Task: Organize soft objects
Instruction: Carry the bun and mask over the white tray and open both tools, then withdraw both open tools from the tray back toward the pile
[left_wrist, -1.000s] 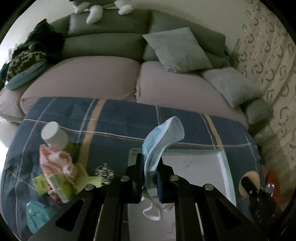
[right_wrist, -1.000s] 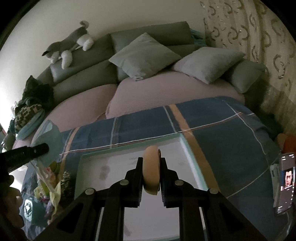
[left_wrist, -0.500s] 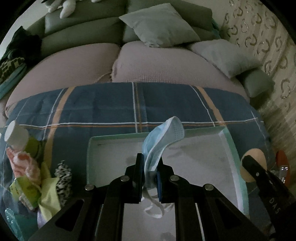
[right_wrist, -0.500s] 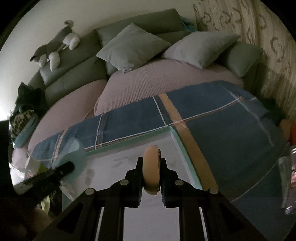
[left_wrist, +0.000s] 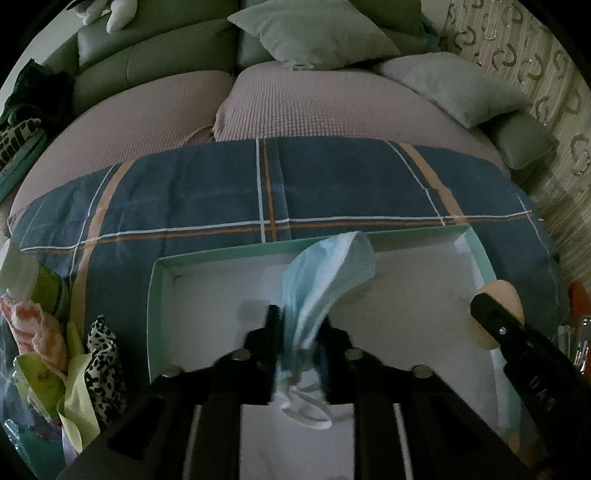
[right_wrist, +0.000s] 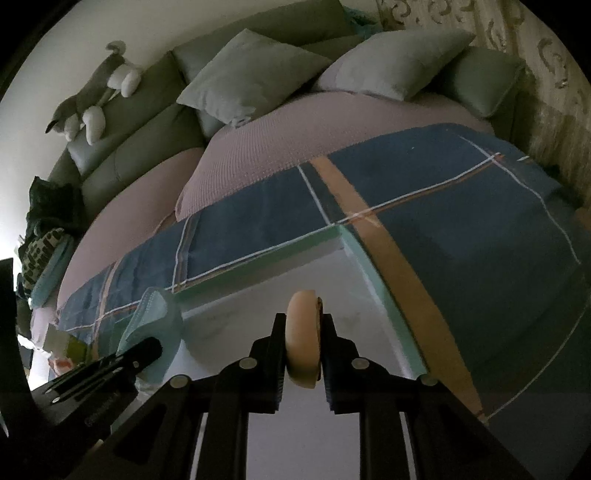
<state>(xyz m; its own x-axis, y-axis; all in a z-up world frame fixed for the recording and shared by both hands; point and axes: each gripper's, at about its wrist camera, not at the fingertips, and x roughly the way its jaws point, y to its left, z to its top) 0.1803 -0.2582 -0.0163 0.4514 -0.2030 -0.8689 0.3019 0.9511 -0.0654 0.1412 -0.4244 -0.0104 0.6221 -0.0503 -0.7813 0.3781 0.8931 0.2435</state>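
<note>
A blue plaid cloth (left_wrist: 207, 199) covers the table before a sofa (left_wrist: 155, 59) carrying three cushions (right_wrist: 251, 77) and one plush toy (right_wrist: 92, 107). One shallow green-rimmed tray (left_wrist: 221, 254) sits on it. The left gripper (left_wrist: 297, 332) hangs above the tray, pinching one blue face mask (left_wrist: 325, 273). The right gripper (right_wrist: 303, 345) clamps one beige round pad (right_wrist: 303, 339) over the tray's right side.
</note>
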